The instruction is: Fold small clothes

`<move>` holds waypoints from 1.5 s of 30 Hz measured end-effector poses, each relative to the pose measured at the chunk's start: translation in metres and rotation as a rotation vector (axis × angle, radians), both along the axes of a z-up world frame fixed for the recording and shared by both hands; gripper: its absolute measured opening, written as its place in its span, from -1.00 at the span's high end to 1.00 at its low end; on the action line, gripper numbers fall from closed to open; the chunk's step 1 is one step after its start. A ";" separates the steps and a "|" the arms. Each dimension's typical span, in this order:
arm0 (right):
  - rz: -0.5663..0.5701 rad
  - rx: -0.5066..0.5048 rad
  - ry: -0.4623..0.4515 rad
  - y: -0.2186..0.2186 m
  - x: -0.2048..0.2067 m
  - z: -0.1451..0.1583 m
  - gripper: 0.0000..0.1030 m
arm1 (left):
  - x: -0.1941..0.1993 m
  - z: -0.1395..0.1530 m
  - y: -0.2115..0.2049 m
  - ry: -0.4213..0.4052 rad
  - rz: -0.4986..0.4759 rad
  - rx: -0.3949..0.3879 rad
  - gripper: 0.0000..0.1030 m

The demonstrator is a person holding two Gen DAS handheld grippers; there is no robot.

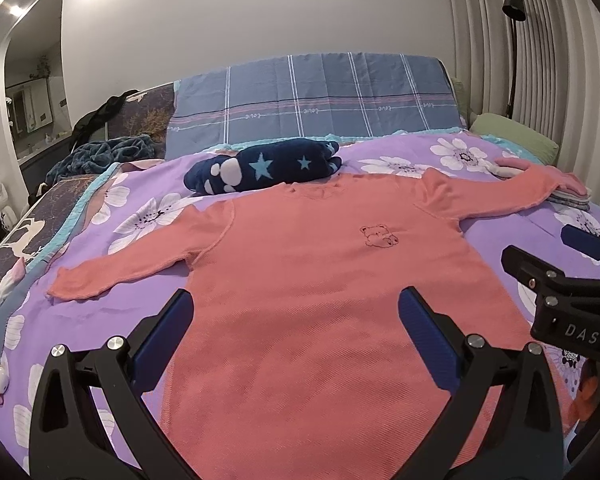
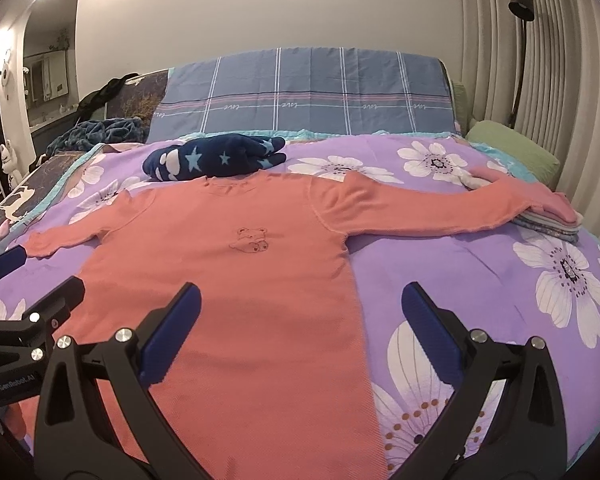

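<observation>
Salmon-pink knit with a fine ribbed weave makes up the shirt (image 1: 300,272), which is seen in the left wrist view spread flat, front up, on a purple bedspread (image 1: 380,156) printed with large white flowers. Its long axis runs from the hem, nearest the camera, to the collar, which points at the headboard; both sleeves are stretched out sideways. A small bear outline (image 1: 379,235) is stitched on the chest. A rolled dark-blue fleece with pale stars (image 1: 264,170) lies just beyond the collar. The left gripper (image 1: 296,312) is held wide open above the lower body of the shirt, its blue ribbed pads gripping nothing. The right gripper (image 1: 572,280) is seen at the right edge, beside the shirt's side.

In the right wrist view the shirt (image 2: 240,280) is shown lying the same way, its far sleeve end resting on a small stack of folded cloth (image 2: 552,224). The right gripper (image 2: 300,312) is spread wide over the shirt's side edge, one pad above the knit and the other above the bedspread (image 2: 460,260), with nothing held. A green pillow (image 2: 512,146) lies at the far right corner.
</observation>
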State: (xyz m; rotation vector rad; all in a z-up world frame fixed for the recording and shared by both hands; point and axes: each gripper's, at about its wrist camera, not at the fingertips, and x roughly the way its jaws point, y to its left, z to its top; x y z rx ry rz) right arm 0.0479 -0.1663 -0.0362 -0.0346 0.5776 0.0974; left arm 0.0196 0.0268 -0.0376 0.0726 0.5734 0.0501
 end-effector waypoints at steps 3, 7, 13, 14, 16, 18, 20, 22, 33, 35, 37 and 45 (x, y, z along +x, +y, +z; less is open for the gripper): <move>-0.006 -0.016 -0.009 0.004 0.000 0.000 -0.96 | 0.000 0.000 0.003 -0.001 0.004 -0.002 -0.97; 0.010 -0.014 0.004 0.010 0.002 0.000 -0.96 | 0.002 -0.002 0.005 0.005 0.007 -0.008 -0.97; 0.014 -0.024 0.018 0.016 0.007 -0.002 -0.96 | 0.005 -0.004 0.011 0.012 0.011 -0.014 -0.97; 0.015 -0.028 0.020 0.017 0.007 -0.002 -0.96 | 0.006 -0.004 0.012 0.013 0.011 -0.015 -0.97; 0.019 -0.031 0.025 0.020 0.009 -0.002 -0.96 | 0.007 -0.006 0.014 0.017 0.011 -0.018 -0.97; 0.021 -0.031 0.032 0.021 0.010 -0.003 -0.96 | 0.008 -0.007 0.016 0.023 0.012 -0.025 -0.97; 0.020 -0.030 0.041 0.022 0.011 -0.005 -0.96 | 0.009 -0.009 0.019 0.026 0.014 -0.036 -0.97; 0.019 -0.029 0.051 0.023 0.013 -0.006 -0.96 | 0.009 -0.010 0.021 0.027 0.015 -0.041 -0.97; 0.022 -0.044 0.072 0.032 0.018 -0.012 -0.96 | 0.013 -0.019 0.026 0.048 -0.011 -0.068 -0.97; 0.022 -0.047 0.076 0.032 0.019 -0.013 -0.96 | 0.014 -0.020 0.027 0.048 -0.014 -0.073 -0.97; 0.021 -0.045 0.081 0.032 0.020 -0.014 -0.96 | 0.014 -0.021 0.028 0.047 -0.021 -0.080 -0.97; 0.020 -0.054 0.107 0.036 0.027 -0.021 -0.96 | 0.014 -0.023 0.035 0.007 -0.057 -0.144 -0.97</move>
